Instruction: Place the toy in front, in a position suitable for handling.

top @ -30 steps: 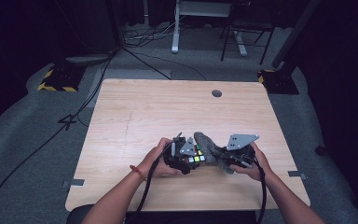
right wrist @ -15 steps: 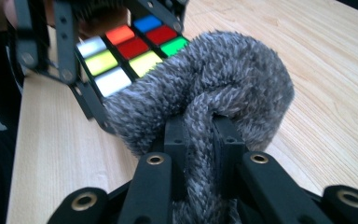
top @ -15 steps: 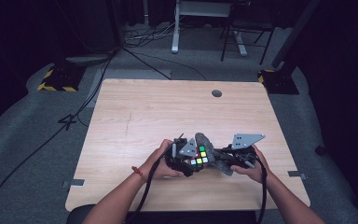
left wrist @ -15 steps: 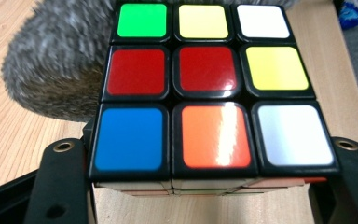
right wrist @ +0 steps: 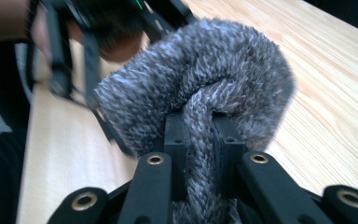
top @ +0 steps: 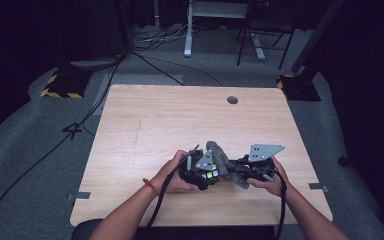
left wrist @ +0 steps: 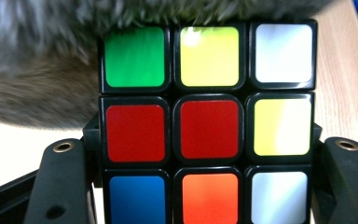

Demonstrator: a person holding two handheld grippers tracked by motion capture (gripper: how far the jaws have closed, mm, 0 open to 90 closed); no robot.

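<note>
A scrambled Rubik's cube [left wrist: 209, 126] with black edges sits between the jaws of my left gripper [left wrist: 205, 145], which is shut on its two sides. In the high view the cube [top: 211, 175] is near the table's front, and the left gripper [top: 200, 172] holds it just above the wood. My right gripper [right wrist: 200, 135] is shut on a fold of a grey furry cloth [right wrist: 200, 84]. The cloth [top: 223, 161] lies against the top of the cube, between the two hands. The right gripper [top: 240, 175] comes in from the right, under its grey plate.
The light wooden table [top: 180, 115] has a round cable hole [top: 232, 100] at the back. A desk frame [top: 215, 20] and chair legs stand on the grey floor beyond. Cables trail from both grippers toward the front edge.
The cube's coloured face has dropped slightly and shows less, with the grey cloth now over more of it. Both hands have stayed almost where they were.
</note>
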